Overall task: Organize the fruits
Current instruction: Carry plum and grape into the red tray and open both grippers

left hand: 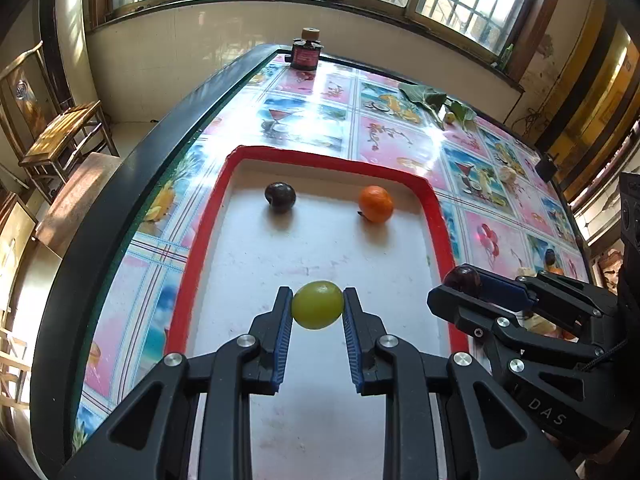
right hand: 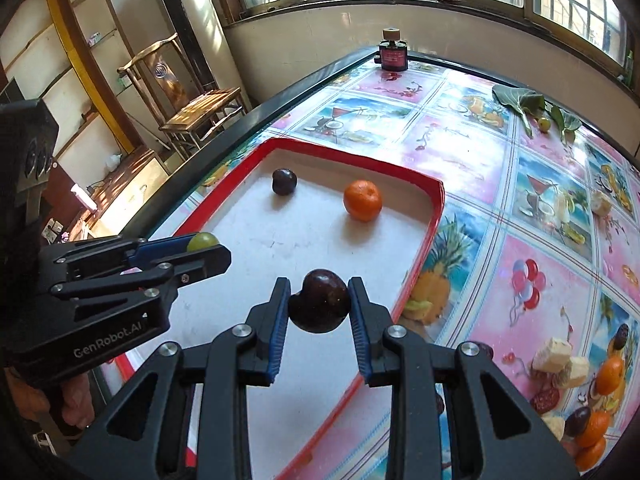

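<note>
Two hand-held grippers hang over a white tray with a red rim point(left hand: 200, 240) that sits on a table point(left hand: 400, 136) covered in a glossy cloth printed with fruit and cocktail pictures. The left gripper point(left hand: 317, 306) has its blue-padded fingers closed on a round green fruit point(left hand: 317, 305), perhaps a green plum or large grape, held above the near part of the tray. The right gripper point(right hand: 319, 306) clamps a dark purple plum point(right hand: 319, 301) between its own blue pads, over the tray near its right rim. In the right wrist view the left gripper appears at the left edge, the green fruit peeking out past its fingers, and part of a person's hand point(right hand: 76, 404) shows beneath it. Two fruits rest on the tray's far end, well apart from each other: another dark plum point(left hand: 280, 197) toward the left and an orange mandarin point(left hand: 375, 203) toward the right. On the cloth beyond the tray, near the far right side of the table, lie large green leaves point(left hand: 424, 96) with a small yellow-green fruit point(right hand: 543, 123) among them. A dark red jar with a cork-coloured top point(left hand: 306, 50) stands at the table's far edge below barred windows. A wooden chair point(right hand: 192, 92) stands on the floor to the left of the table.
</note>
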### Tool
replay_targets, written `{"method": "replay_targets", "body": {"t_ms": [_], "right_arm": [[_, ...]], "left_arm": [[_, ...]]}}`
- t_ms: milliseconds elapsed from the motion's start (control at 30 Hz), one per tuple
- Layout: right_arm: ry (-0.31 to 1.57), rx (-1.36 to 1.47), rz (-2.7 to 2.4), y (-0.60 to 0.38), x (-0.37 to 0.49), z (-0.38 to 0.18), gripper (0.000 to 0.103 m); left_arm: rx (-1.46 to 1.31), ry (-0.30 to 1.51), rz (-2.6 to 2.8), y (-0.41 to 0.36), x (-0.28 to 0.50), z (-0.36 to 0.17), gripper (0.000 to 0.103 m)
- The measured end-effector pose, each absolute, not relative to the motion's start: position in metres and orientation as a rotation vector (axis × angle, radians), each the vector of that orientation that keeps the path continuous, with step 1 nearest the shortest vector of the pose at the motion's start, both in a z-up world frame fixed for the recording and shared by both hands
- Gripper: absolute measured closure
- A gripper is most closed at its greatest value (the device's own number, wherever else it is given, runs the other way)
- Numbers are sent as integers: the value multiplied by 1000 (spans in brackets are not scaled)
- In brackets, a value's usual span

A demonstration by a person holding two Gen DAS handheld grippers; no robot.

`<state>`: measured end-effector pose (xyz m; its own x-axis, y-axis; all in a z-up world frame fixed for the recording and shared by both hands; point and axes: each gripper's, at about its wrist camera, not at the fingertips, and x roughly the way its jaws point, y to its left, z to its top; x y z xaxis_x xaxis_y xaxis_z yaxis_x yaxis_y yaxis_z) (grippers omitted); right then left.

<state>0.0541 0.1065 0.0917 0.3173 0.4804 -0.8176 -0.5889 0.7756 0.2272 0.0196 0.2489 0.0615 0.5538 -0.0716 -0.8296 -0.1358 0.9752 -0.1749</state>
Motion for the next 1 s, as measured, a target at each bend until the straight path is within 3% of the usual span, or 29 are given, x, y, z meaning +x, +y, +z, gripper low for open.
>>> {"method": "replay_targets", "body": {"t_ms": [333,800,1000], "right_arm": [[1087,-149,650,139,100,57,72],[1094,-229,614,147,106,47,71],[1100,-244,603,145,106,48,69]], "left_arm": [[-237,1030,105,273,66,34,79],[-224,1068,121,275,71,24,78],[-188,1064,152,269,69,27,56]]}}
